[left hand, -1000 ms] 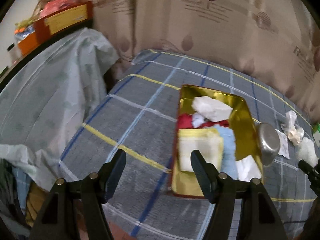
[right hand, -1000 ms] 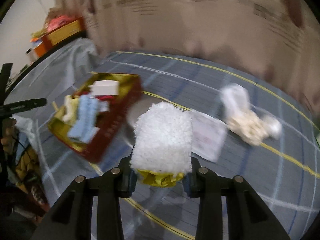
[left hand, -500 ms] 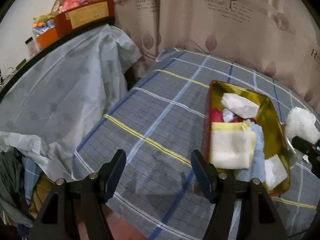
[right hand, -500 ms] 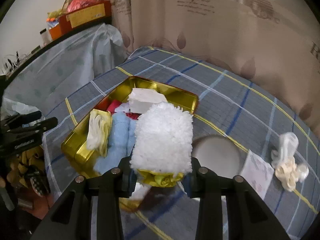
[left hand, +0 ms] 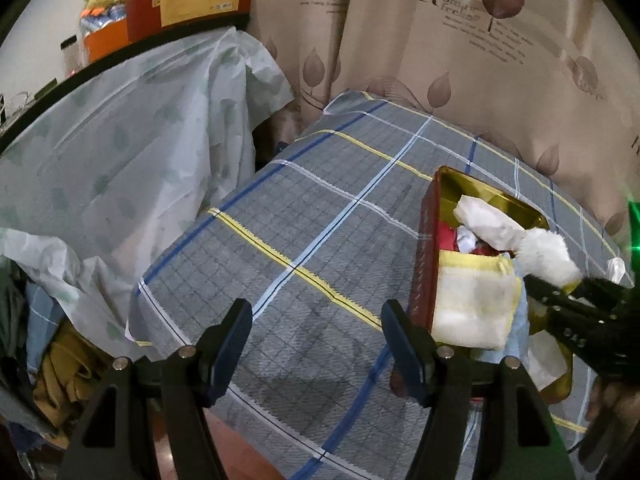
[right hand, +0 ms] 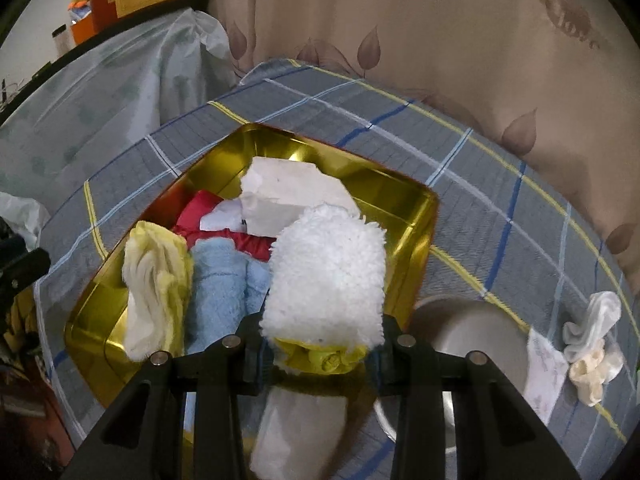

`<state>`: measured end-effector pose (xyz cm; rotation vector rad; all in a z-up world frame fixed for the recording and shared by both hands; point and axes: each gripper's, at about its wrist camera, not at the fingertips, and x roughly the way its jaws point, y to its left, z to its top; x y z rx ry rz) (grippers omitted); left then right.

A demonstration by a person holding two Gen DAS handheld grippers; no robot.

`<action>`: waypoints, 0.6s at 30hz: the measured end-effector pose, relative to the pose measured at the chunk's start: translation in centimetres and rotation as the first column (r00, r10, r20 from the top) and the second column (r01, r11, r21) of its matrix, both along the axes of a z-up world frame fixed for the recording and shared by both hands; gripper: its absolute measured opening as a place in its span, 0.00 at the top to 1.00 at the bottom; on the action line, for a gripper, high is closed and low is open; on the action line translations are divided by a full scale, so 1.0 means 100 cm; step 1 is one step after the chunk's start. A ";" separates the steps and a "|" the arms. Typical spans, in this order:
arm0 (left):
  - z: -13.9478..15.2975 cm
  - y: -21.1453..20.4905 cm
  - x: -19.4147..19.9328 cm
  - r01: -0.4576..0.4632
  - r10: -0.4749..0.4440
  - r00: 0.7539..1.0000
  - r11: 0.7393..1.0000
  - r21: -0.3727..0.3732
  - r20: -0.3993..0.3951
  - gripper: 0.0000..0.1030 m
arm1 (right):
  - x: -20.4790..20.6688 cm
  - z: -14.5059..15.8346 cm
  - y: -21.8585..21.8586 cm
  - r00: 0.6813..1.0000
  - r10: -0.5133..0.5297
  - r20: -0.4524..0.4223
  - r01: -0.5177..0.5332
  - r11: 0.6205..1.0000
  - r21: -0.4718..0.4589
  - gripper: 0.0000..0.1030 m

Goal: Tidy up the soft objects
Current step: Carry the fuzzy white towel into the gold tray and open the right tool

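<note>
Plaid grey tablecloth (left hand: 320,240) with blue, white and yellow lines covers the table, beige leaf-print curtain (left hand: 460,60) behind it at 12 o'clock. Plastic-sheeted shelf (left hand: 120,152) at 9 to 10 o'clock in the left wrist view, red carton (left hand: 188,0) on top.

Your right gripper (right hand: 320,354) is clamped on a fluffy white mitt (right hand: 326,276) with a yellow cuff (right hand: 320,356); pads squeeze the cuff end, jaws narrow but not fully closed. Mitt hangs over the near right part of the gold tin (right hand: 384,184); whether it touches the contents, cannot tell.

Inside the tin: yellow-edged white towel (right hand: 152,284) at 9 o'clock, light blue towel (right hand: 216,292) just beside it, red cloth (right hand: 200,212) behind, white folded cloth (right hand: 288,192) toward 12 o'clock, another white piece (right hand: 296,432) below your jaws at 6 o'clock.

Outside the tin: steel bowl (right hand: 472,328) touching its right side at 4 o'clock, white paper packet (right hand: 544,376) beside the bowl, crumpled white and cream cloth (right hand: 592,340) at 3 to 4 o'clock, well apart from the tin.

Your left gripper (left hand: 316,340) is wide open, nothing in it, over bare tablecloth left of the tin (left hand: 424,272); its right finger (left hand: 404,348) is near the tin's red outer wall.
</note>
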<state>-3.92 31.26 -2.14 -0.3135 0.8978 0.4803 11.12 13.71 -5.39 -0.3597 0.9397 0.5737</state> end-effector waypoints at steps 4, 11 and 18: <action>-0.006 0.003 0.000 -0.007 0.006 1.000 1.000 -0.021 -0.014 0.33 | 0.006 -0.006 0.003 0.999 -0.014 -0.040 0.016 0.999 0.040 0.67; -0.012 -0.002 0.004 0.014 -0.015 0.999 1.000 -0.024 -0.042 0.33 | 0.014 -0.014 0.005 0.997 -0.010 -0.080 0.013 0.999 0.046 0.63; -0.012 -0.001 0.003 0.012 -0.013 0.999 1.000 -0.024 -0.039 0.33 | 0.002 -0.001 -0.001 0.999 -0.020 -0.030 0.021 0.999 0.038 0.32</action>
